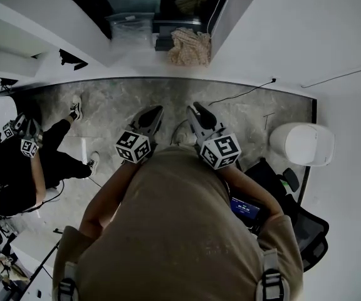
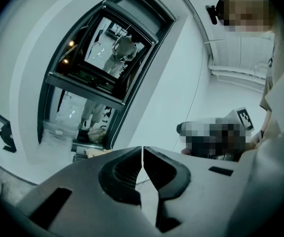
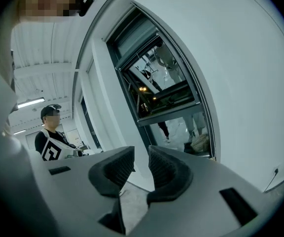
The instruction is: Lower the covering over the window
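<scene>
we're standing well back from window (image 3: 161,83), covering (image 3: 133,39) looks parked up top
left gripper (image 2: 142,148) fingers (image 2: 124,174) pinched together, empty; right gripper (image 3: 141,149) fingers (image 3: 169,174) slightly apart, empty
risk: we can't spot anything to pull, so blind reach may miss

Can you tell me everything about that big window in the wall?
The window is tall, with a dark frame, and it is set deep in the white wall. A crossbar splits it into an upper and a lower pane. The glass looks dark and mirrors people in the room. Nothing covers the panes. At its foot sit a clear plastic box and a beige knitted bundle.
</scene>
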`<action>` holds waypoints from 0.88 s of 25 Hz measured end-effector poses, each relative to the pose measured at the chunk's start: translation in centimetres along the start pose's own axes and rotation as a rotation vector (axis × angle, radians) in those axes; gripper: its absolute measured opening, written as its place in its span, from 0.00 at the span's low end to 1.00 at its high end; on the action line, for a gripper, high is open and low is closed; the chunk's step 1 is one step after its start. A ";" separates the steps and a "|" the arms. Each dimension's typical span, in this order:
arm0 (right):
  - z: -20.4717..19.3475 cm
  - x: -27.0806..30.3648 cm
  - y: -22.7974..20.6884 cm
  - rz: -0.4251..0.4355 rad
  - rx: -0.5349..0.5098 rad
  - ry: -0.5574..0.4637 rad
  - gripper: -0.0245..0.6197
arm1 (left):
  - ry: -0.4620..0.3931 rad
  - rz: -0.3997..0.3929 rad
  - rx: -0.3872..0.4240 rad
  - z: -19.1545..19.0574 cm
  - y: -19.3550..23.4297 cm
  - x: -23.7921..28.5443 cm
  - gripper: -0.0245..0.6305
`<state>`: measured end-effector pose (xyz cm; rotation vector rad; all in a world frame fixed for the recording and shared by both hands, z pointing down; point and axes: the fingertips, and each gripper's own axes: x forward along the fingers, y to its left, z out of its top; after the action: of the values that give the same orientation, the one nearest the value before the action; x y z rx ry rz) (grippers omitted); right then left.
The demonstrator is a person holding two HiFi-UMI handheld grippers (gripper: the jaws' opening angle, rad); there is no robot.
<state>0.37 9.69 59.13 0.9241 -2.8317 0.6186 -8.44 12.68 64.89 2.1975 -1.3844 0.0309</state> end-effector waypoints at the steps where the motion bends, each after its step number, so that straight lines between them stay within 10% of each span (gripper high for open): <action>1: -0.1 0.4 0.5 -0.003 -0.005 0.004 0.16 | 0.000 -0.002 -0.001 0.0 0.4 -0.5 0.07; 22: -4.1 1.9 15.7 -0.076 -0.063 0.037 0.16 | -0.012 -0.059 0.021 -1.3 4.8 -15.7 0.07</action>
<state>-10.43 21.84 57.86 0.9930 -2.7523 0.5290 -19.56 24.76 63.37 2.2588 -1.3304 0.0112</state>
